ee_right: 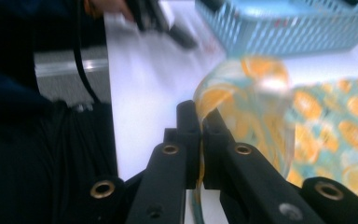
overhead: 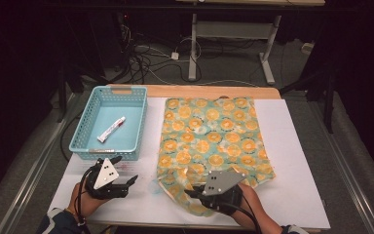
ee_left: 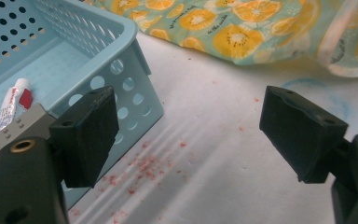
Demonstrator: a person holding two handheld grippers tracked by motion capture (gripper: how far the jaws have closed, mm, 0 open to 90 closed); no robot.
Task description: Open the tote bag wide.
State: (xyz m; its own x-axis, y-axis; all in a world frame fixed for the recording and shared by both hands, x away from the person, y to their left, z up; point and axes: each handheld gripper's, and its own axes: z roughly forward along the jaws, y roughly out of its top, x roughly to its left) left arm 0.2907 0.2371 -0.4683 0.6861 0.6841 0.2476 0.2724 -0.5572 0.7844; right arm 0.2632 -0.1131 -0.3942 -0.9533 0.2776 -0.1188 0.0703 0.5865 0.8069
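A cloth printed with orange slices on teal lies spread on the white table top. Its near left corner is lifted and folded. My right gripper is shut on that corner; in the right gripper view the jaws pinch the cloth's edge, which curls up above them. My left gripper hovers open over the bare table, left of the cloth and just in front of the basket. In the left gripper view nothing lies between its pads, and the cloth lies beyond them.
A light blue perforated basket stands at the table's left with a white and red tube in it. Red crumbs speckle the table beside the basket. Cables and a desk frame lie on the floor beyond.
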